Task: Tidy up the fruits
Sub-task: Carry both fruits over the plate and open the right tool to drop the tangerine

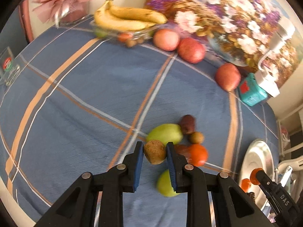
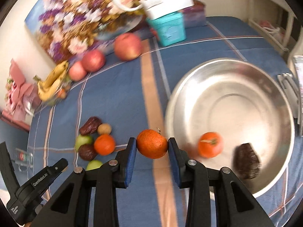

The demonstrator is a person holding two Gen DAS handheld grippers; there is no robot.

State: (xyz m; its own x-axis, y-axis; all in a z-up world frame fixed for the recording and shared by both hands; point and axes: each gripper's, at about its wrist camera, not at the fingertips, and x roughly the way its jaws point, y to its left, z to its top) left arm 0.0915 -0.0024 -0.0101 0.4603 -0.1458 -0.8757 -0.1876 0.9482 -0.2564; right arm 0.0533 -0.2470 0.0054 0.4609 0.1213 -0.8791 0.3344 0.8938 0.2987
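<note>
two grippers, each clamped on one fruit. left gripper (image 1: 155, 152): blue pads pressed on either side of a rough brown kiwi (image 1: 155, 154), lower centre of the left wrist view, held above the cloth. right gripper (image 2: 152, 144): pads tight on a mandarin (image 2: 152, 143), lower centre of the right wrist view, just left of the bowl's rim.

loose pile, left wrist view, centre right and just behind the kiwi: green apple (image 1: 165, 134); dark date (image 1: 187, 124); small tan round fruit (image 1: 197, 137); orange mandarin on the cloth (image 1: 197, 155); second green apple (image 1: 166, 184), partly behind the right pad.

metal bowl (image 2: 280, 102), right half of the right wrist view: holds a second mandarin (image 2: 210, 144) and a dark wrinkled date-like piece (image 2: 247, 160), both near its lower left wall.

far edge, upper part of the left wrist view: bananas (image 1: 128, 17) lying across a clear glass dish (image 1: 136, 33); three red apples (image 1: 191, 50) in a row running to the right, on the cloth; teal box (image 1: 251, 92) at right; floral picture (image 1: 227, 19) upper right.

surface: blue tablecloth (image 1: 85, 87) with tan and white stripes. frames are motion-blurred; small details are unclear.
</note>
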